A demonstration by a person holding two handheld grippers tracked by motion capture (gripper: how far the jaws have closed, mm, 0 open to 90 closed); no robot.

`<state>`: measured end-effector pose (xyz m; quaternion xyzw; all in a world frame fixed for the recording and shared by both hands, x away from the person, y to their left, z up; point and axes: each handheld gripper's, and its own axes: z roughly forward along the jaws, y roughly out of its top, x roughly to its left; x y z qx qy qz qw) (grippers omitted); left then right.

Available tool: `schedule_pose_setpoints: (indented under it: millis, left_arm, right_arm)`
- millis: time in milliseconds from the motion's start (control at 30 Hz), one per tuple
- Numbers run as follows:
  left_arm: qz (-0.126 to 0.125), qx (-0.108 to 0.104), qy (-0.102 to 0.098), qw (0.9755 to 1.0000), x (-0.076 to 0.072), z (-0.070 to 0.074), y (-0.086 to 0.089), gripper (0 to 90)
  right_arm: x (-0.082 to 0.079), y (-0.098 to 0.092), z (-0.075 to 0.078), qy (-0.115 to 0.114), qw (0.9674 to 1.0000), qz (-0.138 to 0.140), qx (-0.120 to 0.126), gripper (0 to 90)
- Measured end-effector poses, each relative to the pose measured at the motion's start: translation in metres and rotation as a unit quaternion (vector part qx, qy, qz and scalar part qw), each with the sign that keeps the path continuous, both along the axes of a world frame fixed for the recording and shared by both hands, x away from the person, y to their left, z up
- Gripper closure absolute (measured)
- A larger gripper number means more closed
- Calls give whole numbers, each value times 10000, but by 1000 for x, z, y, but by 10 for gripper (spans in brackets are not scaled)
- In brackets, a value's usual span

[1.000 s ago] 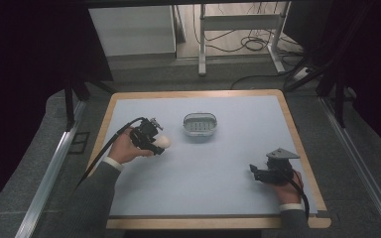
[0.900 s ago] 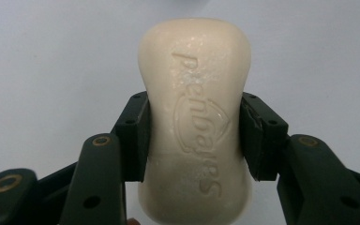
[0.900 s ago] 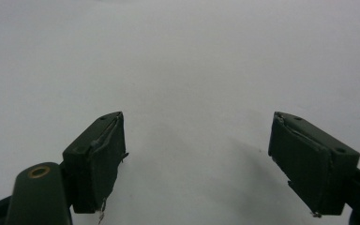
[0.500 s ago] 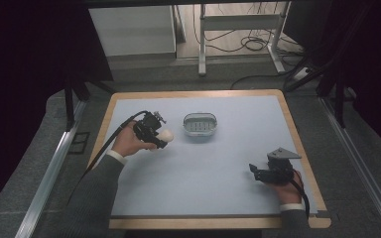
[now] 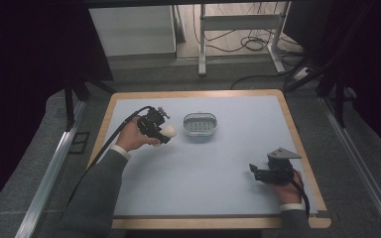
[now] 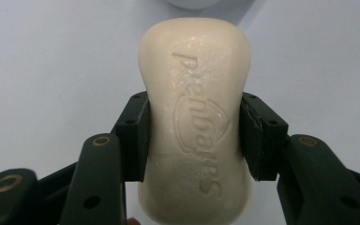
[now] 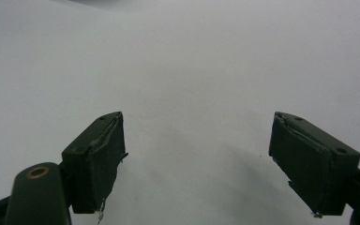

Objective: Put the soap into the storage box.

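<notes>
A cream bar of soap [image 6: 197, 117] with embossed lettering sits clamped between both black pads of my left gripper [image 6: 194, 136]. From above, the soap [image 5: 169, 131] shows as a pale lump at the tip of the left gripper [image 5: 161, 133], held above the mat just left of a grey oval soap dish [image 5: 200, 124]. My right gripper [image 5: 254, 172] rests near the mat's front right, jaws wide apart. In the right gripper view the right gripper [image 7: 199, 154] has nothing between its pads, just bare mat.
A pale blue mat [image 5: 203, 173] covers the table, framed by a wooden edge [image 5: 297, 134]. Beyond the far edge lie floor cables and a white cabinet [image 5: 131, 29]. Metal rails run along both sides of the table.
My left gripper has carried the soap a little to the right and farther from me, closer to the dish. The right gripper has stayed put.
</notes>
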<state>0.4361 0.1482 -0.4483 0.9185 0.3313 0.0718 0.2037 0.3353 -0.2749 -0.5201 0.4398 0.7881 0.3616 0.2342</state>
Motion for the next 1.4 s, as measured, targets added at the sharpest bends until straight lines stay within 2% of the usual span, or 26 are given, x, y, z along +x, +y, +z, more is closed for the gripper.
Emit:
schedule_pose_setpoints:
  millis: [67,300,467,900,1400]
  left_arm:
    - [-19,41,-26,10000,2,1,-2,499]
    - [5,-22,-62,10000,10,5,-7,499]
    - [-57,9,1,10000,16,5,-10,499]
    - [-206,159,-52,9996,29,5,-22,499]
    - [-254,70,-158,9995,40,9,-32,499]
  right_arm:
    - [0,0,0,8,10000,-11,-13,183]
    - [0,0,0,38,10000,-2,0,180]
    - [0,0,-1,47,10000,-14,-18,179]
    - [1,1,0,78,10000,-49,-35,178]
    - [1,2,0,87,10000,-28,-24,177]
